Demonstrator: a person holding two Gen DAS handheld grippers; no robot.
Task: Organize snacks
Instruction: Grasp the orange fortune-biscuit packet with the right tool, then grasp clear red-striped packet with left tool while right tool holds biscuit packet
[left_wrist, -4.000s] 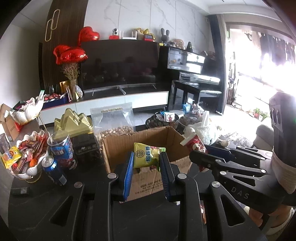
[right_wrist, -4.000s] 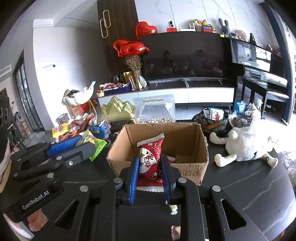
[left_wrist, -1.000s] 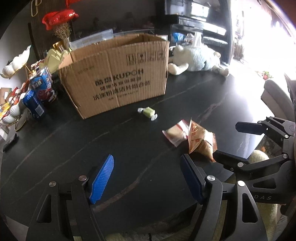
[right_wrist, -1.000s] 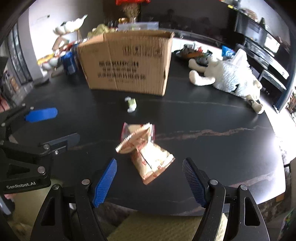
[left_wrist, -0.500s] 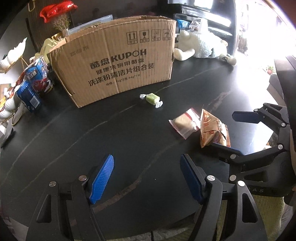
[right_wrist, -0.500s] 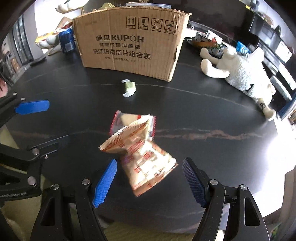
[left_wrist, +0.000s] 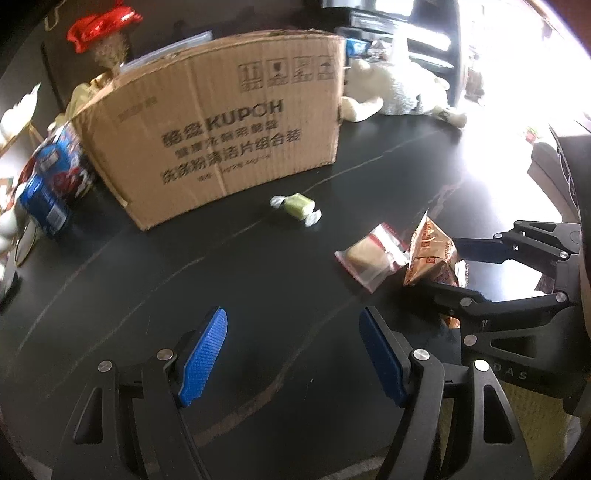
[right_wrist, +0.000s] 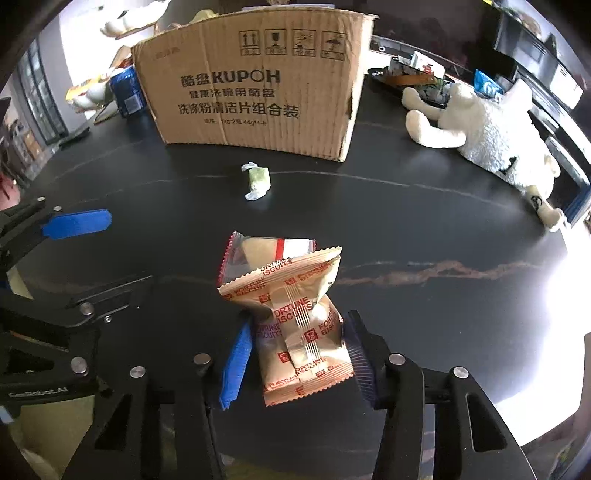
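Right gripper (right_wrist: 295, 350), bottom centre of the right wrist view: blue ribbed fingers (right_wrist: 236, 363) closed against both sides of the Fortune Biscuits packet (right_wrist: 295, 317)
- Packet: glossy cream foil, red print, serrated end seams, pinched at the waist; slick and crushable. Risk, as a judgement: foil may slide out on lifting, or a hard squeeze may break the biscuits

Left gripper (left_wrist: 291, 354), bottom of the left wrist view: fingers spread wide, holding nothing, above the bare black surface (left_wrist: 147, 288)

Clear red-edged packet (right_wrist: 258, 253), mid-frame: flat film around a pale block, touching the biscuit packet; it may be dragged along

Green candy (right_wrist: 256, 181), above centre: small, twisted ends, loose on the surface; easily knocked

Cardboard box (right_wrist: 255, 85), top centre: corrugated, printed, upright; interior hidden. A low carry could catch its wall

Plush toy (right_wrist: 491, 125), upper right: white, fleecy

Blue can (right_wrist: 127, 92), upper left: printed
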